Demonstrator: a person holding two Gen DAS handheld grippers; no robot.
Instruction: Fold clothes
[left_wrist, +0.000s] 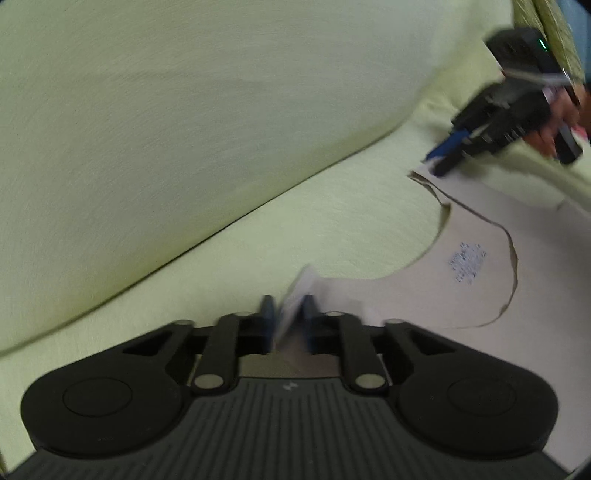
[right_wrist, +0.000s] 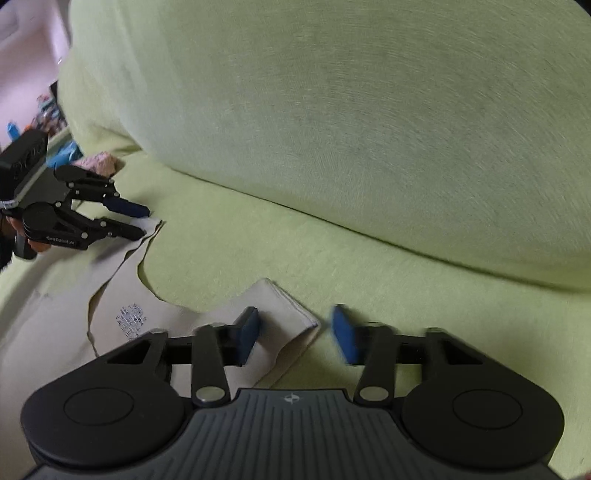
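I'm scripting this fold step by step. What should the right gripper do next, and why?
Probably close the right gripper on the beige garment at its shoulder corner: its fingers stand open astride that corner, while the left gripper already has cloth between its fingers at the other corner.

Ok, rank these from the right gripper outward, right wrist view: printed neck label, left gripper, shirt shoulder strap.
1. shirt shoulder strap, between the right gripper's open jaws.
2. printed neck label, to the left.
3. left gripper, far left.
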